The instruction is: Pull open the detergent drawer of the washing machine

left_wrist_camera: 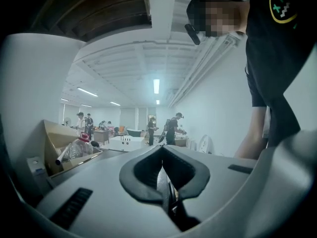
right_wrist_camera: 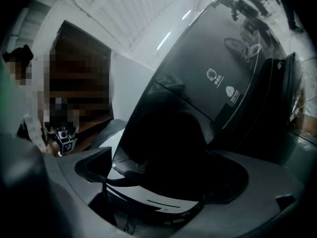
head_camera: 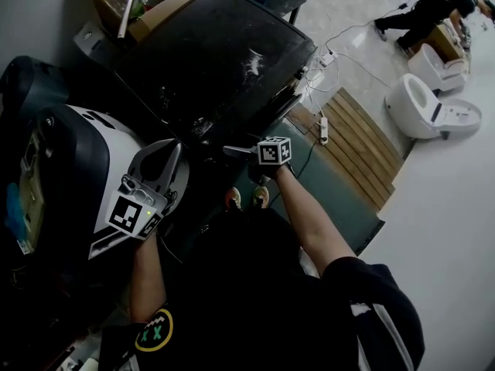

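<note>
The big glossy black washing machine (head_camera: 216,52) stands before you. Its detergent drawer cannot be picked out on the dark front. Your right hand-held gripper (head_camera: 233,151) is at the machine's near edge, released, jaws wide around a dark shape. Your left hand-held gripper (left_wrist_camera: 161,157) is clenched empty, pointing upward by a white-and-black rounded appliance (head_camera: 93,153).

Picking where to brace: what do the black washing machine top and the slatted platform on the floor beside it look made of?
Washing machine top: dark and glossy, probably glass or polished plastic; it has a sheen and pale smudges stand out on it. Slatted platform: looks like wood, with matte brown boards laid side by side and dark gaps between them.
</note>
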`<action>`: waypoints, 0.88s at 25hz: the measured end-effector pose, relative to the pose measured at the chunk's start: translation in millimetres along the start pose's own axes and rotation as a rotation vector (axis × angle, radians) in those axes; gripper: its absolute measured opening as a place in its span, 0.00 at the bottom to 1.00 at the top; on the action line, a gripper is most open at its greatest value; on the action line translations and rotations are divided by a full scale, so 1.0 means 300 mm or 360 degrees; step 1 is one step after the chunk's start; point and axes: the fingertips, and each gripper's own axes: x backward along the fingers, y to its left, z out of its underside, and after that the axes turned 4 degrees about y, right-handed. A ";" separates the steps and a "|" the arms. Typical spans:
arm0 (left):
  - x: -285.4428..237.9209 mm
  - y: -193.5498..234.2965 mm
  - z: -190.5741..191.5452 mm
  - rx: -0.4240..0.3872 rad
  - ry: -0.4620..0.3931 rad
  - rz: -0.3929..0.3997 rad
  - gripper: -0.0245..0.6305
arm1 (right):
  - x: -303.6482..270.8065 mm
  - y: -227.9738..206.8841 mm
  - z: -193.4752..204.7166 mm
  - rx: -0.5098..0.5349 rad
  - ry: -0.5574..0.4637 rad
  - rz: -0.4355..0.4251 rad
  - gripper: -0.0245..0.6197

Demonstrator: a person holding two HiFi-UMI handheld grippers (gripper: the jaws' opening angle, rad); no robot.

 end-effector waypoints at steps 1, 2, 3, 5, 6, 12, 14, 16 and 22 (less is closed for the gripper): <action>0.004 0.001 -0.002 -0.0003 0.0003 -0.0007 0.07 | -0.012 -0.006 -0.006 0.0008 0.0002 -0.0003 0.95; 0.007 0.003 -0.003 -0.0007 0.0006 -0.0013 0.07 | -0.020 -0.008 -0.010 0.0014 0.0002 -0.0006 0.94; 0.010 0.004 -0.004 -0.0010 0.0011 -0.0019 0.07 | -0.023 -0.009 -0.014 0.0019 -0.0003 -0.0011 0.93; 0.015 0.007 -0.003 -0.0015 0.0023 -0.0031 0.07 | -0.019 -0.011 -0.019 0.0013 -0.0033 -0.0041 0.91; 0.017 0.009 -0.002 -0.0016 0.0029 -0.0036 0.07 | -0.015 -0.011 -0.020 0.0000 -0.0053 -0.0070 0.88; 0.008 0.004 0.003 -0.0025 0.0066 -0.0034 0.07 | 0.012 -0.004 -0.001 -0.0026 -0.0049 -0.0178 0.78; -0.003 0.000 0.003 -0.0030 0.0078 -0.0022 0.07 | 0.021 -0.019 0.011 -0.0009 -0.0017 -0.0173 0.72; -0.013 -0.007 0.001 -0.0033 0.0086 -0.0011 0.07 | 0.033 -0.026 0.026 0.0024 0.0009 -0.0158 0.58; -0.046 -0.031 0.007 -0.0038 0.0112 0.0025 0.07 | 0.022 -0.029 0.024 -0.0185 -0.0105 -0.0253 0.62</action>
